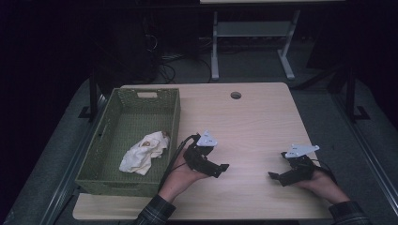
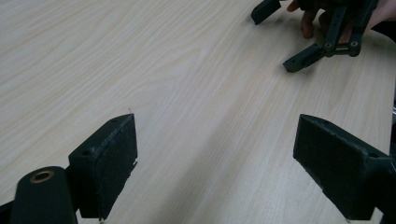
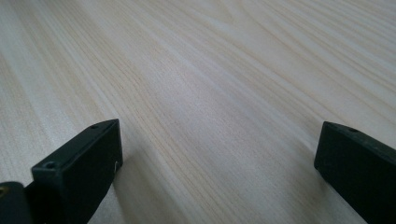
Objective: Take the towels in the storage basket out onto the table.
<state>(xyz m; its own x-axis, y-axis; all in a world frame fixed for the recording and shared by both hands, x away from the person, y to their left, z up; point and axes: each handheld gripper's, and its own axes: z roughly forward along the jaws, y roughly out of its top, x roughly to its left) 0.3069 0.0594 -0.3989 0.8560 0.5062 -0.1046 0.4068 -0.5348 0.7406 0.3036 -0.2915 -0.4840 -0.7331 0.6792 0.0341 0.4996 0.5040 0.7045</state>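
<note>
A crumpled cream cloth (image 1: pixel 144 152) lies inside a green woven basket (image 1: pixel 108 140) at the table's left. My left gripper (image 1: pixel 220 169) rests on the pale wooden table (image 1: pixel 253 126) just right of the basket, held by a hand, pointing right. In the left gripper view my left gripper (image 2: pixel 215 163) stands open over bare wood, jaws wide apart. My right gripper (image 1: pixel 274 177) sits near the front right, pointing left, and the left gripper view shows it farther off (image 2: pixel 275 39), open. The right gripper view has my right gripper (image 3: pixel 217 168) open, nothing between the jaws.
A round cable hole (image 1: pixel 235 95) sits near the table's far edge. Behind the table stand a white desk frame (image 1: pixel 253 42) and tangled cables on dark floor. Bare wood stretches between the two grippers and across the table's far half.
</note>
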